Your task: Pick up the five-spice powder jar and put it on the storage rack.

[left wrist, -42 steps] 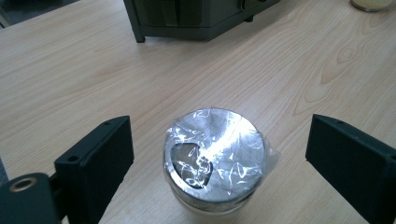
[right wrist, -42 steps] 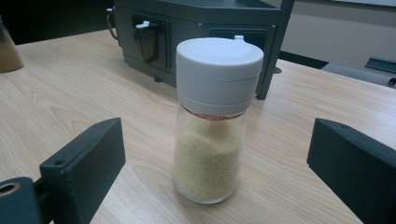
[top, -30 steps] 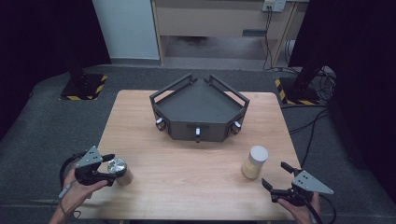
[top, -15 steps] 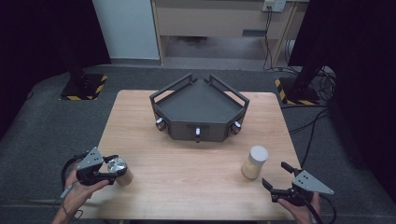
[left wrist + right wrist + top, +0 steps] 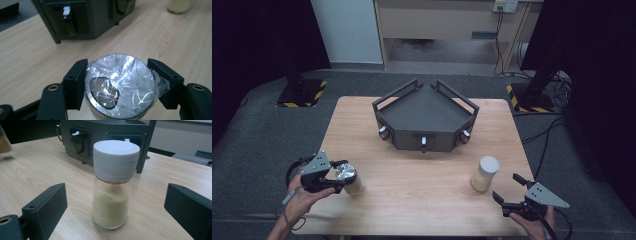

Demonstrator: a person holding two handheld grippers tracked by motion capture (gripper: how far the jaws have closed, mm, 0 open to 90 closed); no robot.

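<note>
- Left tongs [image 5: 343,176]: pinching a foil-capped jar [image 5: 120,82], near left of tabletop [image 5: 422,175].
- Right tongs [image 5: 507,192]: spread, facing a white-lidded grain jar [image 5: 113,182], untouched, near right.
- Dark tray [image 5: 426,107], far centre: empty; judged both jars not yet delivered.

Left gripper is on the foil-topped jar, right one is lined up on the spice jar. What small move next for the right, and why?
Probably ease the right gripper forward until its open jaws flank the spice jar, then close. The jar stands upright on the table, centred ahead of the jaws but untouched, while the left gripper already clamps the foil-topped jar.
</note>
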